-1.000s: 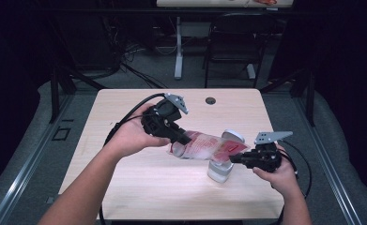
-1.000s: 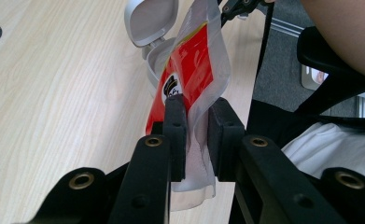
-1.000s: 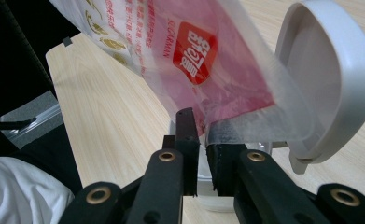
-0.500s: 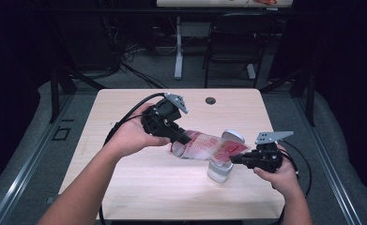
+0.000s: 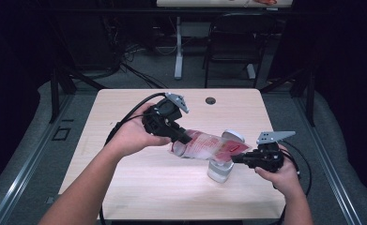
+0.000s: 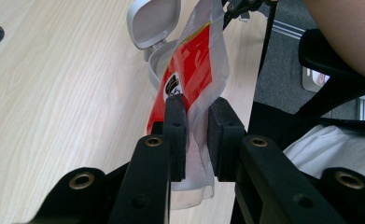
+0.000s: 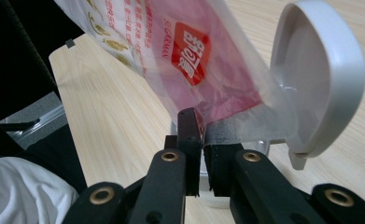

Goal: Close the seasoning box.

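**Pouch stretched over the open container**

Both grippers clamp the red-and-clear pouch: left gripper on one end, right gripper on the other. It hangs just above the white flip-lid container. Probably next comes tilting an open end into the container's mouth; the raised lid crowds the pouch.

bag: red-and-clear plastic | stretched level above table centre | canister: white, lid open, at its 5 o'clock

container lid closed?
No: in the left gripper view the grey container has its flip lid standing open behind the red-and-clear bag.
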`<state>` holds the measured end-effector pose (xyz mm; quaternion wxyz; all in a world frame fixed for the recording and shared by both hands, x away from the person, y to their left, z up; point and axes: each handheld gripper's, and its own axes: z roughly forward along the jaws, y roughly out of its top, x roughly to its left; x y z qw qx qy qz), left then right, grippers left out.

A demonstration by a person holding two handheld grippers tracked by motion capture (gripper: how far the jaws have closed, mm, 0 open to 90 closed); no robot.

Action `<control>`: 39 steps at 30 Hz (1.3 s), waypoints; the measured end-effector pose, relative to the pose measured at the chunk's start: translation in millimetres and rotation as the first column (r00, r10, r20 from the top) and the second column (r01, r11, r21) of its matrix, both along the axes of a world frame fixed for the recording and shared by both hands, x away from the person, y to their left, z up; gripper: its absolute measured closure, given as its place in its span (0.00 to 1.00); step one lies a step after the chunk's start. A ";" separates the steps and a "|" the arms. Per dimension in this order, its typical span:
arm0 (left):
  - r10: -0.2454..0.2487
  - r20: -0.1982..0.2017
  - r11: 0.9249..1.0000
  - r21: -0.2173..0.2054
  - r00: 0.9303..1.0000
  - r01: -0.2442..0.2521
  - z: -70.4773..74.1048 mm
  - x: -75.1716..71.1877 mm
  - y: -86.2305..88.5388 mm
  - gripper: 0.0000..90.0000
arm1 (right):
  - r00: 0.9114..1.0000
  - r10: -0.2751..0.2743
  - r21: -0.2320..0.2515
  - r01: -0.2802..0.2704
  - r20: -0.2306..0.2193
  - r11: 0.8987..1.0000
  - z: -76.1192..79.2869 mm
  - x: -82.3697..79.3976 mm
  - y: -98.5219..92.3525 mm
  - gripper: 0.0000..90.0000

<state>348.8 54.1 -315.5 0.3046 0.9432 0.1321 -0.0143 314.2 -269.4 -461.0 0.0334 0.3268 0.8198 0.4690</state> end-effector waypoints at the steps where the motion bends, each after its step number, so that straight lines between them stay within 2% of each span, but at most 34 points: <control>1: 0.004 -0.001 1.000 -0.005 1.000 -0.004 1.0 -0.6 0.1 0.88 | 1.000 0.003 0.003 -0.003 -0.001 1.000 -0.1 0.1 0.5 0.95; 6: -0.001 0.011 1.000 -0.002 1.000 0.001 4.9 -2.2 -0.2 0.88 | 1.000 0.021 0.005 -0.021 -0.010 1.000 -2.2 1.3 4.8 0.95; 21: 0.000 0.008 1.000 0.000 1.000 0.000 3.1 -2.5 -1.2 0.88 | 1.000 0.011 -0.007 -0.011 -0.014 1.000 -5.1 3.1 7.8 0.95; 39: -0.001 0.003 1.000 -0.014 1.000 0.001 1.9 -1.5 -3.6 0.88 | 1.000 0.022 0.006 -0.022 -0.017 1.000 -0.4 0.0 -1.8 0.95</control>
